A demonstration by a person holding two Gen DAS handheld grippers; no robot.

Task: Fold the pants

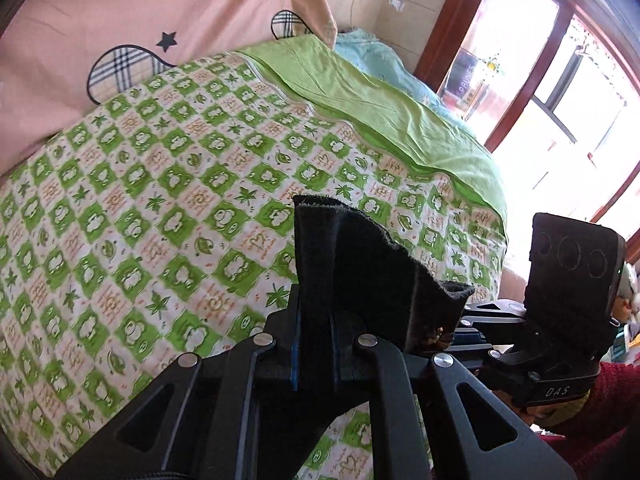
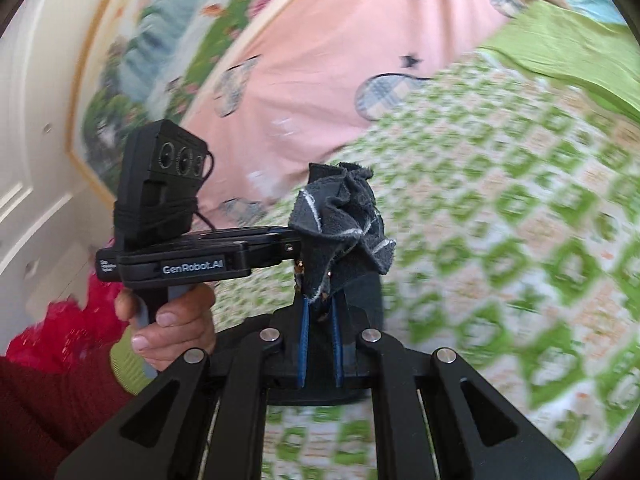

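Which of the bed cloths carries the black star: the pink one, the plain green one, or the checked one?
The pink cloth, printed with plaid shapes; the plain green sheet and checked cover show no star.

The pants [image 1: 352, 264] were dark, fleecy cloth with pale stitched seams, bunched into upright folds. One part stood pinched in the left claw [image 1: 316, 320], its frayed edge topmost; another crumpled wad [image 2: 344, 224] was pinched in the right claw [image 2: 320, 312], raised above the bed [image 1: 140, 200].
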